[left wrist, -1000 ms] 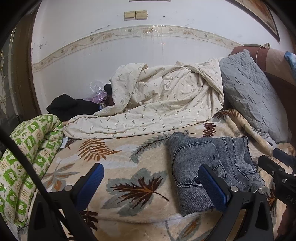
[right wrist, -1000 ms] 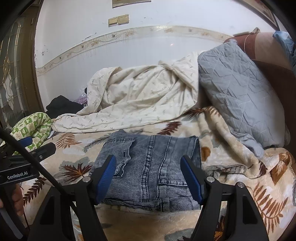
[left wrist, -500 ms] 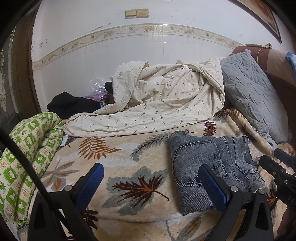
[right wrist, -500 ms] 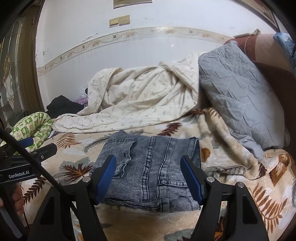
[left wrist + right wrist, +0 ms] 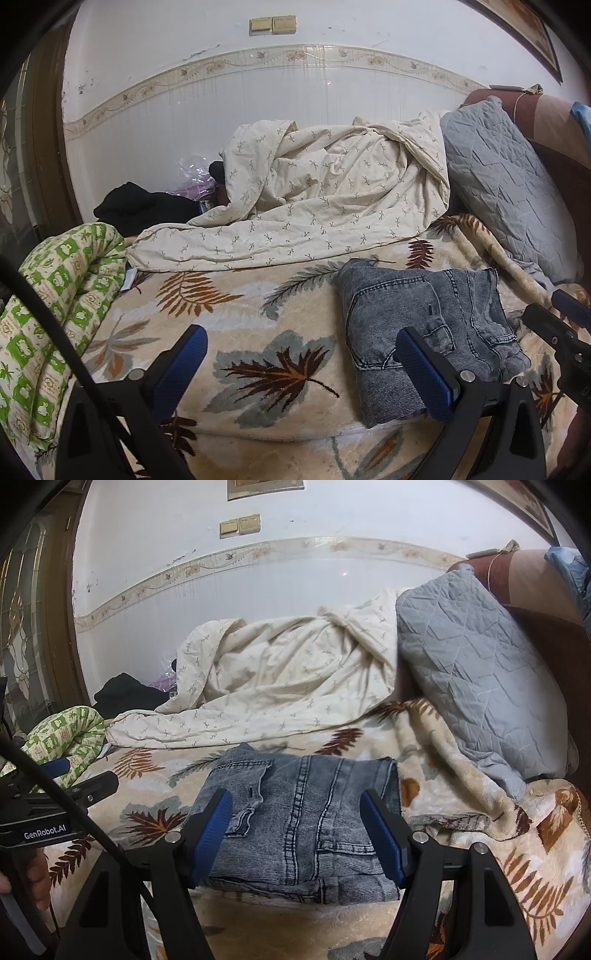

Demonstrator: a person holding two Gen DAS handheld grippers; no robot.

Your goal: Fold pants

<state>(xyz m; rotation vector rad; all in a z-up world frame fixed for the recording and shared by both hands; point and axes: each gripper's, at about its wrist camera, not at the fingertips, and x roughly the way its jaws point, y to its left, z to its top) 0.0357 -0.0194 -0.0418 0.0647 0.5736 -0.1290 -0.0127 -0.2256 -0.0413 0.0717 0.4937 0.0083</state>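
Pants (image 5: 299, 819) lie folded in a thick grey denim stack on the leafy blanket (image 5: 461, 797), in the lower middle of the right wrist view. In the left wrist view the same pants (image 5: 417, 325) sit in the lower right of the frame.

The right gripper (image 5: 297, 834) points forward and a little down at the stack. Its two blue pads (image 5: 212, 830) stand wide apart, one in front of each side of the pants. They do not press on the cloth, so this tool is let go and holds nothing.

The left gripper (image 5: 301, 363) also tips a little downward. Its pads (image 5: 424, 373) stand far apart too. The space between them shows only blanket (image 5: 258, 295), and the right-hand pad sits in front of the near edge of the pants without squeezing them. This tool is let go as well.

At the lower left edge of the right wrist view, a hand (image 5: 33, 875) wraps around the black handle of the left gripper (image 5: 59, 801), with the fingers curled around it. At the far right of the left wrist view, the dark tip of the right gripper (image 5: 554, 328) pokes in just beside the pants.

A crumpled cream quilt (image 5: 280, 686) lies behind the pants. A grey pillow (image 5: 476, 679) leans at the upper right. A rolled green blanket (image 5: 55, 306) lies at the left.
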